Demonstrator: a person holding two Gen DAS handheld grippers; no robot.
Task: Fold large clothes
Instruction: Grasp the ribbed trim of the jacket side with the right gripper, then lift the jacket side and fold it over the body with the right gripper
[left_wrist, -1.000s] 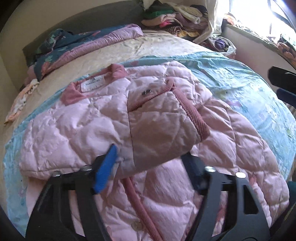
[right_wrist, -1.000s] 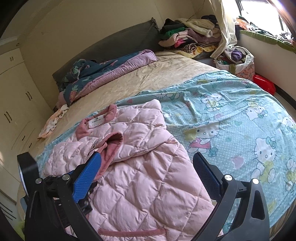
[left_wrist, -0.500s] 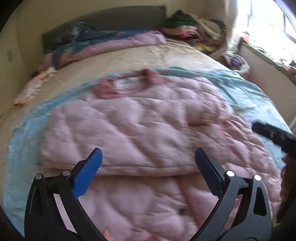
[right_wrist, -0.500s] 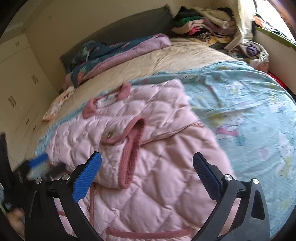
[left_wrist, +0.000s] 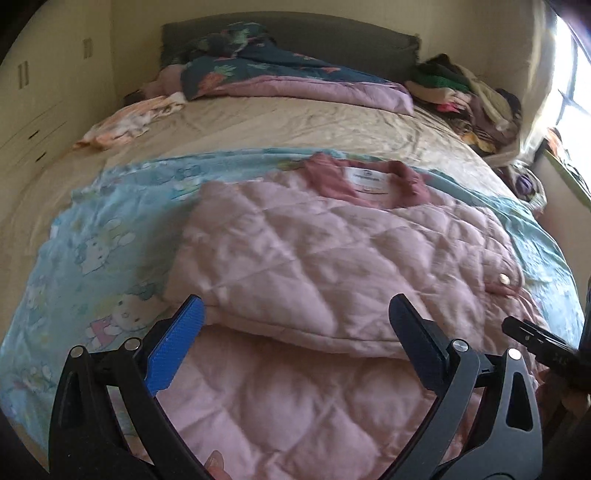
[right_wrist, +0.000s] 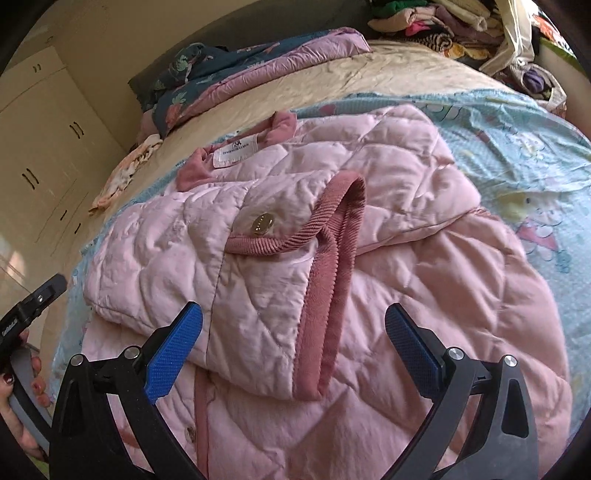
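Observation:
A pink quilted jacket (left_wrist: 332, 266) lies on a light blue cartoon-print sheet (left_wrist: 92, 258) on the bed. One sleeve is folded across its body, its darker ribbed cuff (right_wrist: 332, 258) lying near the middle in the right wrist view, beside a gold snap button (right_wrist: 261, 224). The collar with a white label (right_wrist: 236, 153) points to the far side. My left gripper (left_wrist: 295, 343) is open and empty above the jacket's near part. My right gripper (right_wrist: 293, 347) is open and empty above the folded sleeve. The right gripper also shows at the left wrist view's right edge (left_wrist: 535, 343).
A dark floral and lilac duvet (left_wrist: 280, 81) is bunched at the headboard. A pile of clothes (left_wrist: 465, 99) sits at the far right corner. A small peach cloth (left_wrist: 125, 122) lies at the bed's left edge. Cream wardrobes (right_wrist: 40, 147) stand left.
My left gripper let go of the sleeve, opened and drew back to the left. The sleeve now lies folded across the jacket. My right gripper moved closer over the cuff.

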